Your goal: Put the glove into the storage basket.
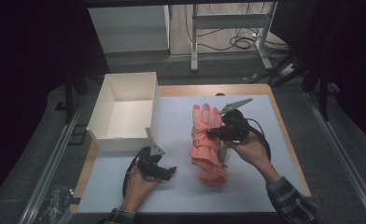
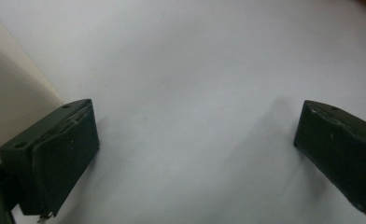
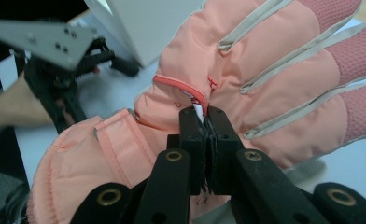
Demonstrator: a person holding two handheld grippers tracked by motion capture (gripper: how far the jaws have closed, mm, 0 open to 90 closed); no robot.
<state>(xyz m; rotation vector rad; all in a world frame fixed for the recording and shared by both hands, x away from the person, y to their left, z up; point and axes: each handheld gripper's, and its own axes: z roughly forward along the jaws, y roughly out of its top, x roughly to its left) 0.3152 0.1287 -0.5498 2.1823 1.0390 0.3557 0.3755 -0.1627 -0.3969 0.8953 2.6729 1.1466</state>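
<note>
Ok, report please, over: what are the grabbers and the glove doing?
Right gripper shut on pink glove. Left gripper open, empty, beside white box. Nothing in the way.

On the table there are one pink glove [image 1: 206,140], one open white box [image 1: 125,112] and one white mat [image 1: 265,140], with two handheld grippers over them

No legible text, label, brand mark, number or sign is found in any of the three views. The pink glove [image 3: 274,79] carries only plain grey piping and stitching. The walls of the white box [image 1: 125,112] beside it are blank. The white sheet [image 2: 209,70] on the table is unmarked.
</note>
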